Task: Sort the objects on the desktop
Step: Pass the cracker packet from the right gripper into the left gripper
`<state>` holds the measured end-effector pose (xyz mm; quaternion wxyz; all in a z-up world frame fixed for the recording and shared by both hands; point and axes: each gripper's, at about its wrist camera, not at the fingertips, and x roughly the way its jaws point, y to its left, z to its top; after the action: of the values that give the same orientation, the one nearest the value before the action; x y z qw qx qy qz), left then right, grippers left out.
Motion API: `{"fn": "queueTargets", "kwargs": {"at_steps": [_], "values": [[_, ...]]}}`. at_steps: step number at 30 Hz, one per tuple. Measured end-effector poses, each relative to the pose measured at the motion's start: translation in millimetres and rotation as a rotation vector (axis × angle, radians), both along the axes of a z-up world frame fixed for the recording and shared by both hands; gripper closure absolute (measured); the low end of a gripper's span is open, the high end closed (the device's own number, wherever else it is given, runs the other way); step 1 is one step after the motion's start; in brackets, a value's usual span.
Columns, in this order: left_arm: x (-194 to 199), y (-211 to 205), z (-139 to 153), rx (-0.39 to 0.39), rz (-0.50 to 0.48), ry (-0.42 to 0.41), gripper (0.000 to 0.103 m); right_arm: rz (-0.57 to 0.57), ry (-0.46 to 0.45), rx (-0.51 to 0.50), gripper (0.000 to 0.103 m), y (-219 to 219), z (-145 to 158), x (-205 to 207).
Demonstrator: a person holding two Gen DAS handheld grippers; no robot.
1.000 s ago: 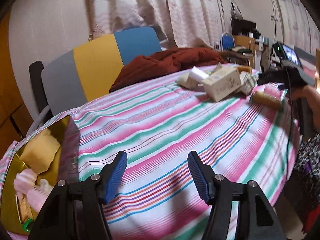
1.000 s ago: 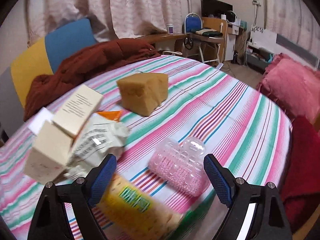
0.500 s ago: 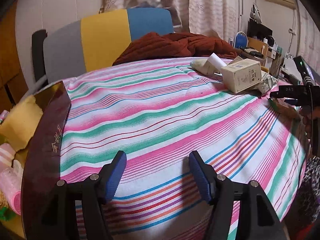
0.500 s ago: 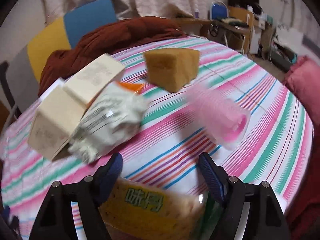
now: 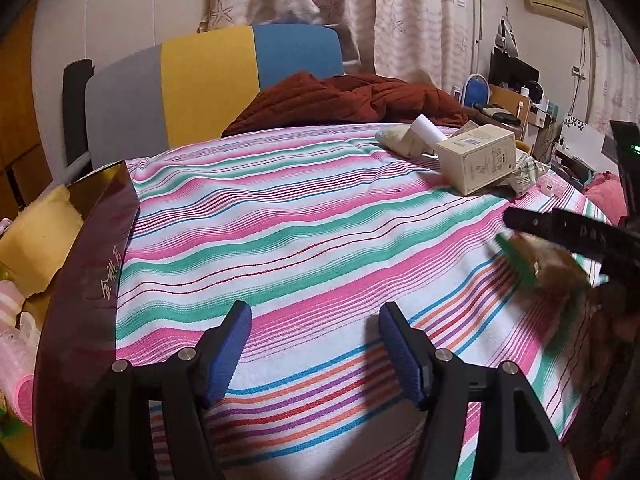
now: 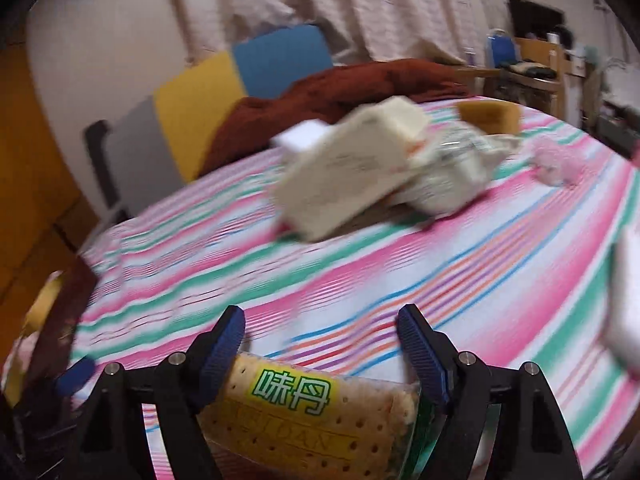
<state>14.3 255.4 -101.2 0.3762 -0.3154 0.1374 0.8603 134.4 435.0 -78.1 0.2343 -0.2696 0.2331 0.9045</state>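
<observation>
The cracker packet [image 6: 304, 408], yellow with a green label, sits pinched between the blue pads of the right claw [image 6: 320, 354], lifted above the near edge of the table [image 6: 360, 280]; in the left wrist view the same packet [image 5: 536, 262] shows as a blurred green-and-tan shape under the black body of that claw, over the table's right edge; the left claw [image 5: 316, 344] hangs spread wide with nothing between its fingers, above the near edge of the striped cloth [image 5: 280, 220]; at the table's left edge stands a dark red box with a gold lining [image 5: 92, 280], holding a yellow sponge [image 5: 36, 240] and pink rollers [image 5: 16, 356]; toward the far right of the table lies a cluster: a cream carton [image 5: 478, 158], a white roll [image 5: 426, 128] leaning behind it, and a crumpled printed wrapper [image 5: 528, 170] touching the carton's right side; beyond them the right wrist view shows a tan sponge block [image 6: 490, 116] and a pink roller [image 6: 556, 162], both blurred; a rust-brown blanket [image 5: 352, 100] is heaped at the far edge against a grey, yellow and blue chair back [image 5: 208, 80].
</observation>
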Motion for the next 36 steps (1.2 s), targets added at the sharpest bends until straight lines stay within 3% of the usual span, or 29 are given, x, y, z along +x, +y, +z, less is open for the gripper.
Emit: {"fn": "queueTargets", "kwargs": {"at_steps": [4,7,9,14,18,20,24,27,32,36], "values": [[0.2,0.2,0.4,0.002,-0.002,0.001,0.035,0.048,0.090,-0.049,0.023,1.3,-1.3,4.2],[0.7,0.1,0.6,0.001,-0.002,0.003,0.035,-0.059,0.151,-0.089,0.023,8.4,0.6,32.2],[1.6,0.4,0.7,-0.002,-0.001,0.007,0.035,-0.147,0.157,-0.033,0.023,9.0,7.8,51.3],[3.8,2.6,3.8,-0.017,-0.006,0.009,0.036,-0.401,0.012,0.226,0.015,16.2,33.8,81.2],[19.1,10.6,17.9,0.033,-0.069,0.030,0.036,-0.587,-0.108,0.337,0.002,34.7,41.3,92.7],[34.6,15.1,29.8,0.083,-0.123,0.071,0.036,-0.633,-0.158,0.324,0.001,49.9,36.4,96.0],[64.0,33.8,41.7,0.065,-0.229,0.168,0.035,-0.629,-0.211,0.188,0.001,78.6,11.7,94.1],[73.5,42.6,36.0,0.017,-0.258,0.199,0.035,-0.644,-0.270,0.268,0.003,78.6,6.1,85.9],[66.7,46.9,27.2,0.010,-0.264,0.111,0.035,-0.648,-0.289,0.316,0.021,79.2,2.3,82.0],[59.2,50.0,25.0,0.023,-0.253,0.033,0.035,-0.624,-0.314,0.346,0.024,72.7,5.9,79.7]]}}
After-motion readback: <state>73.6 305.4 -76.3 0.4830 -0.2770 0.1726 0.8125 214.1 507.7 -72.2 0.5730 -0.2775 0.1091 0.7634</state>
